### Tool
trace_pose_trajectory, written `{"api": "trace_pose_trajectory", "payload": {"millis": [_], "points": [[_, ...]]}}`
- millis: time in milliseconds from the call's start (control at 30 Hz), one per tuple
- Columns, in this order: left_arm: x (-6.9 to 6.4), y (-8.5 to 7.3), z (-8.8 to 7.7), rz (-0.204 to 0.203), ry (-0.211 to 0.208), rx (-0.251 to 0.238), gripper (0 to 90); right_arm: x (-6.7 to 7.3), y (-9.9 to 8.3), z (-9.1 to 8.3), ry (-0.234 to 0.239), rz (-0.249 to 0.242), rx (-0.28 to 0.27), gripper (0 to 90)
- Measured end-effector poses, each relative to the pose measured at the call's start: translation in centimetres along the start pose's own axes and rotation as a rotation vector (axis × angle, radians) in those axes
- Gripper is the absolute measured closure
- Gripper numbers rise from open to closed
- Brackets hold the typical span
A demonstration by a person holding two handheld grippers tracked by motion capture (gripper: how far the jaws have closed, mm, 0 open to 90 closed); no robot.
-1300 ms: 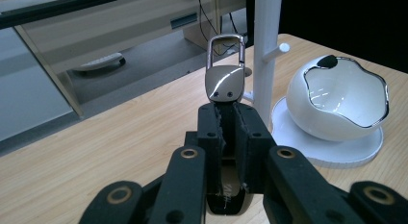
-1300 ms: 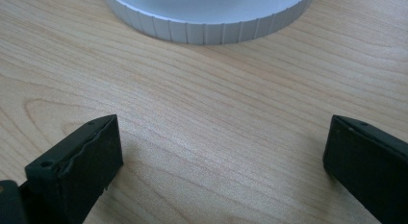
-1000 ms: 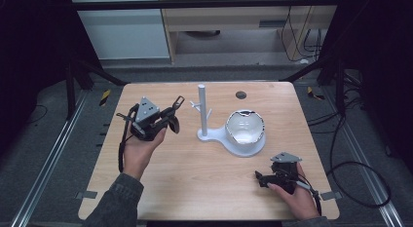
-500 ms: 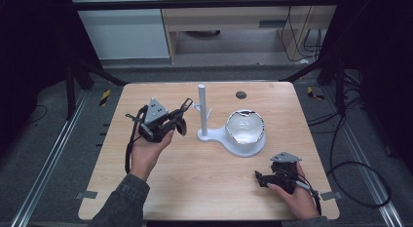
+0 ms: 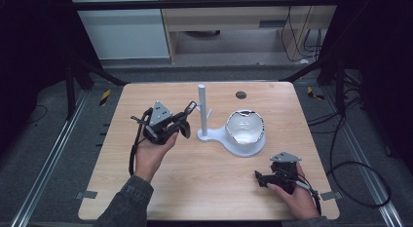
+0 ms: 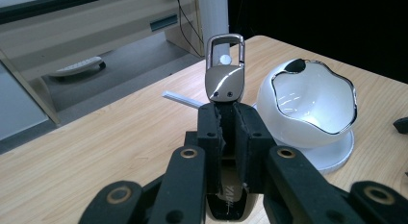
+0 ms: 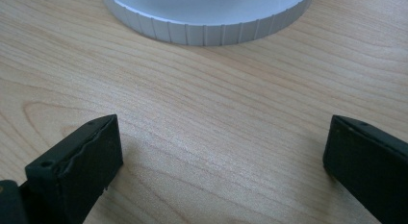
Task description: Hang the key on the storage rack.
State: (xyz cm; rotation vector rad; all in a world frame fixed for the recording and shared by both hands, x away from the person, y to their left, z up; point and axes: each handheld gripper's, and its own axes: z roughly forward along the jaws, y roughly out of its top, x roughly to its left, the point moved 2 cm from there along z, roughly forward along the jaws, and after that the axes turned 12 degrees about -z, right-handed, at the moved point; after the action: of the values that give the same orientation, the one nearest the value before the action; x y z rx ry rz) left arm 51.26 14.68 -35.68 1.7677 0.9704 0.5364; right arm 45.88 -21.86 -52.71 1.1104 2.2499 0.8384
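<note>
**Inspector:** Start with the largest item.

**Assistant:** Wooden table (image 5: pixel 195 188), light grain. Right of centre stands a white stand (image 5: pixel 210 137): an upright post with a short side peg, on a flat base that carries a white bowl (image 5: pixel 245 129) with a wavy, dark-edged rim. A small dark disc (image 5: pixel 240 95) lies near the far edge.

**Inspector:** Left gripper?

**Assistant:** The left gripper (image 5: pixel 182 121) is held above the table just left of the post, jaws clenched on a metal key fob (image 6: pixel 224 84). The fob's open clip loop points up past the jaw tips toward the post; its lower body runs down between the jaws and is too hidden to describe with confidence.

**Inspector:** Right gripper?

**Assistant:** The right gripper (image 5: pixel 260 178) sits low at the near right corner, jaws spread wide with bare wood between them. The ribbed edge of the stand's base lies beyond its tips, apart from them.
</note>
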Motion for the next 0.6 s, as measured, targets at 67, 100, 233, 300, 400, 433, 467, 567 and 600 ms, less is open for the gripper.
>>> {"api": "trace_pose_trajectory", "payload": {"millis": [67,100,233,300,400,433,467,567,600], "points": [[0.0,0.1,0.1,-0.001,-0.001,-0.002,81.3,0.0,0.0,0.0,0.000,0.000,0.000,0.4],[0.1,0.1,0.2,0.002,0.001,-0.001,81.3,0.0,0.0,0.0,-0.001,0.000,0.000,0.4],[0.3,-0.1,0.7,-0.011,0.001,0.009,81.3,0.0,0.0,0.0,0.000,0.000,0.000,0.4],[0.3,-0.2,0.8,-0.003,0.005,0.017,81.3,0.0,0.0,0.0,-0.001,-0.001,0.000,0.4],[0.2,-0.3,1.2,-0.008,0.004,0.022,81.3,0.0,0.0,0.0,-0.001,-0.001,0.000,0.4],[0.2,-0.3,1.3,-0.009,0.003,0.024,81.3,0.0,0.0,0.0,-0.001,-0.001,0.000,0.3],[0.2,-0.3,1.4,-0.004,0.003,0.027,81.3,0.0,0.0,0.0,-0.001,-0.001,0.000,0.4],[0.2,-0.4,1.9,0.001,0.005,0.038,81.3,0.0,0.0,0.0,-0.001,0.001,0.000,0.4],[0.2,-0.5,2.1,-0.006,0.004,0.036,81.3,0.0,0.0,0.0,-0.001,0.001,0.000,0.4]]}}
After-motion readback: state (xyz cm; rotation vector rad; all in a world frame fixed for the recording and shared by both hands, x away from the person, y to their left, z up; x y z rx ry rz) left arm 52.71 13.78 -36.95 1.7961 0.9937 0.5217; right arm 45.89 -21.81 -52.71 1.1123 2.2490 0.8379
